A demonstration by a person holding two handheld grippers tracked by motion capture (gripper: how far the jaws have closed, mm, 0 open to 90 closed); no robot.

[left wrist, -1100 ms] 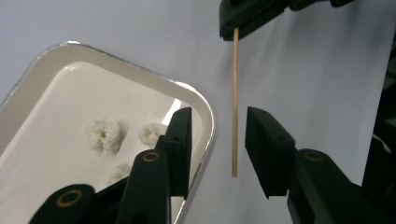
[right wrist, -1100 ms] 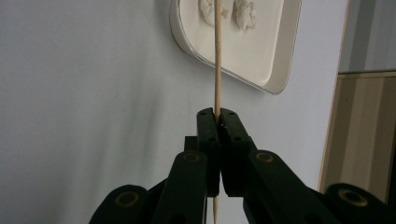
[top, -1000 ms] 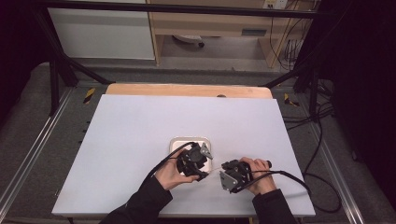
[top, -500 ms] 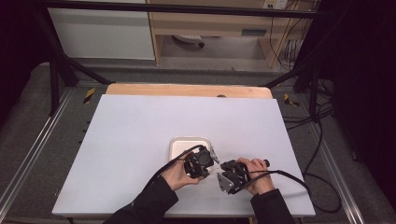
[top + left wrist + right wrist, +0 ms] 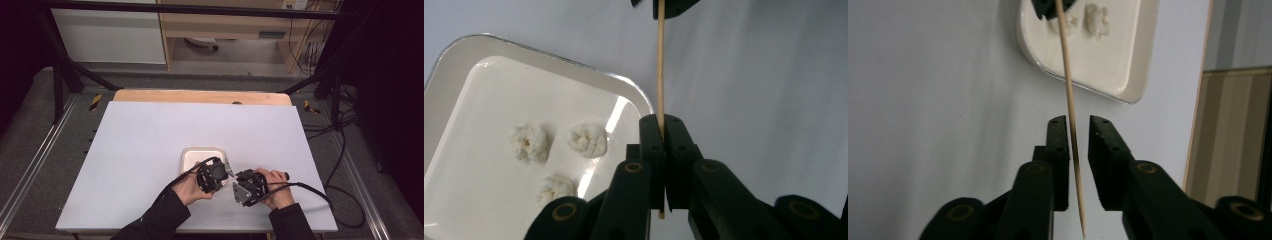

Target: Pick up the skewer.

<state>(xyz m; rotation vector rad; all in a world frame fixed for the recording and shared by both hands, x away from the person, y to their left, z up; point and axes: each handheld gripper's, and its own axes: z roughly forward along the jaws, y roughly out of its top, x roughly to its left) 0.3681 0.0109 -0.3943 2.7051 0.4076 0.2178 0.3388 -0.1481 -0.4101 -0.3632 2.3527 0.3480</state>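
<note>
Left gripper (image 5: 663,131) fingers clamped on a thin wooden skewer (image 5: 660,65) just beside the white rounded square tray (image 5: 454,60) holding three pale puffy lumps (image 5: 586,140), over the pale grey worktop (image 5: 150,135), while right gripper (image 5: 1078,125) fingers stand apart around the skewer's other end.

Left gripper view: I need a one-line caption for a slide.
Left gripper clamps a wooden skewer beside a white tray holding three marshmallows.

Even light, tray (image 5: 454,65) glare, bg dark.
</note>
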